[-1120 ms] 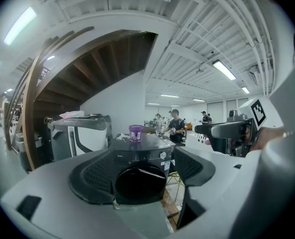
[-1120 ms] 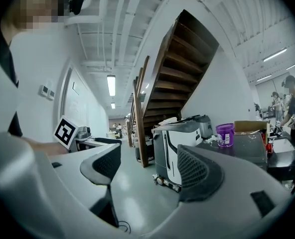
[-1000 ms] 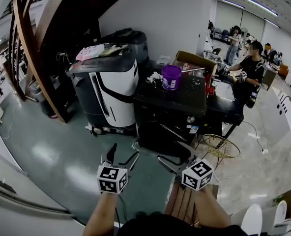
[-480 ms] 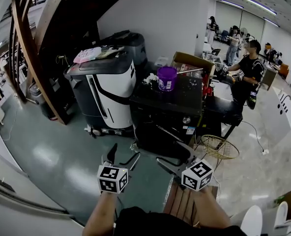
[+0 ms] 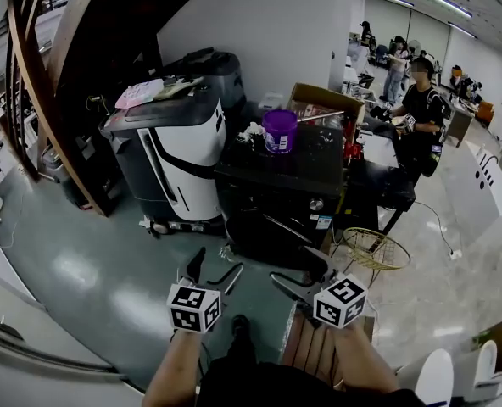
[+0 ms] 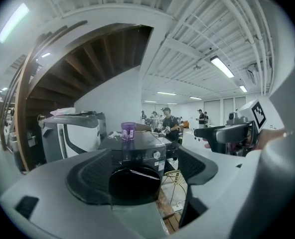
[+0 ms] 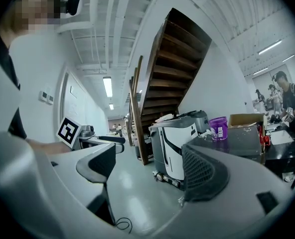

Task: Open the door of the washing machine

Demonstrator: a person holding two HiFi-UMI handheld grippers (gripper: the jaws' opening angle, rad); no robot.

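- your left gripper (image 5: 215, 266) is released: its jaws stand wide apart with nothing between them, only open air ahead.
- your right gripper (image 5: 295, 266) is released too, jaws spread and empty, level with the left one and just beside it.
- the washing machine (image 5: 278, 195) is the black box straight ahead of both grippers, on the floor and well apart from them.
- its round door (image 6: 134, 183) faces you on the front and looks shut; neither gripper touches it.
- a purple bucket (image 5: 278, 131) stands on top of the machine, toward the back.
- a white and grey machine (image 5: 176, 153) stands just left of the washer, under the wooden staircase (image 5: 43, 100).
- a yellow wire basket (image 5: 375, 249) sits at the washer's right, near the floor.
- a person in black (image 5: 419, 108) stands at a desk behind, to the right.
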